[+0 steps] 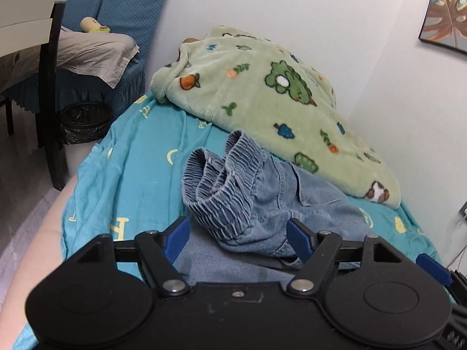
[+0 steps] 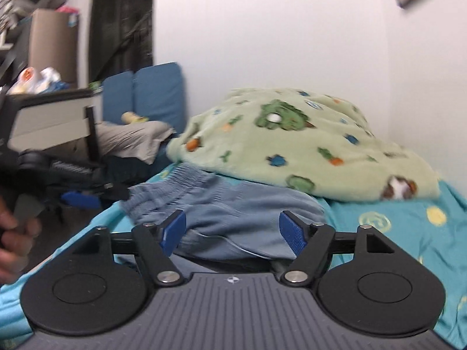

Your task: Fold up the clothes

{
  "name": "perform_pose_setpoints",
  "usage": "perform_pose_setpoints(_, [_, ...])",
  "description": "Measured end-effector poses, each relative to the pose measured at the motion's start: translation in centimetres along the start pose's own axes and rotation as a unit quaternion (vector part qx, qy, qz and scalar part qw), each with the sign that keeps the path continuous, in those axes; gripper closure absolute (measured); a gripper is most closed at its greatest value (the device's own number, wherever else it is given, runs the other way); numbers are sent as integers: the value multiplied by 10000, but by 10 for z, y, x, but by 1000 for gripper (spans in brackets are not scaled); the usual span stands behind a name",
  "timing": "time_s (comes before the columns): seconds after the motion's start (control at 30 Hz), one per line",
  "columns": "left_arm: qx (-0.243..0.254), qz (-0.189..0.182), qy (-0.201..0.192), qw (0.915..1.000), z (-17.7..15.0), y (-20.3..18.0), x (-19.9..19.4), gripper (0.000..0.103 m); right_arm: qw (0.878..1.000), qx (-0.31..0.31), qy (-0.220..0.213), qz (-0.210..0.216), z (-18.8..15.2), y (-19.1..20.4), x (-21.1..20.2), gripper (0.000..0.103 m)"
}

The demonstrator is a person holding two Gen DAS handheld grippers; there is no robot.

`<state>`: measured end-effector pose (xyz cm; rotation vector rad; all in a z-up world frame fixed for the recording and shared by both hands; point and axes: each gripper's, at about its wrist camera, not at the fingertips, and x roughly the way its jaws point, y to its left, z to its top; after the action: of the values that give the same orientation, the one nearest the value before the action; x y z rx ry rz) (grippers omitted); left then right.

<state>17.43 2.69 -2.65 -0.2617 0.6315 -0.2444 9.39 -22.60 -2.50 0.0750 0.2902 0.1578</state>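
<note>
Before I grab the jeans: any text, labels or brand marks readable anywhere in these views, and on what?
"F": pale yellow letter printed on the turquoise bedsheet, near the left tongs, seen at an angle.
Other pale letters on the sheet, one shaped like "C": too distorted to read surely.
Round yellow emblems on the sheet in the right wrist view: blurred, unreadable.
Jeans: no readable label or brand.
Green fleece blanket: cartoon pictures only, no text.

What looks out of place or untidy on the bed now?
The jeans lie crumpled on the sheet, their waistband bunched and standing up. One edge lies against the blanket heaped by the wall. Both grippers are open and hold nothing.
</note>
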Motion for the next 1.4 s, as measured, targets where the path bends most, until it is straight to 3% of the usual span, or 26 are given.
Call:
perform_pose_setpoints(0.2, [-127,163,37,9998,-3,7,8,32,9987,501,91,-95,-9,-17,22,26])
perform_pose_setpoints(0.37, [-898,-65,146,9958,-6,28,22,31,9967,797,74,-167,-9,-33,33,21])
perform_pose_setpoints(0.43, [-1246,-234,148,9918,-8,36,27,31,9923,1225,39,-187,-10,-48,37,16])
perform_pose_setpoints(0.6, [-1698,-227,164,9851,-11,48,47,31,9727,2298,69,-317,-18,-87,51,15])
perform_pose_setpoints(0.73, [-1909,-270,87,9812,-17,57,59,20,9510,3072,306,-199,-28,-110,68,14])
perform_pose_setpoints(0.83, [-2025,-347,-31,9787,-20,60,61,20,9431,3282,522,-125,-33,-115,83,14])
perform_pose_setpoints(1.07, [-2521,-534,276,9658,-26,70,78,14,9249,3747,640,112,-46,-124,112,12])
perform_pose_setpoints(1.23, [-2336,-464,386,9705,-23,63,86,16,9095,4090,582,453,-46,-127,129,8])
perform_pose_setpoints(1.4, [-2272,-653,347,9710,-19,58,85,17,9264,3690,309,676,-29,-118,124,8])
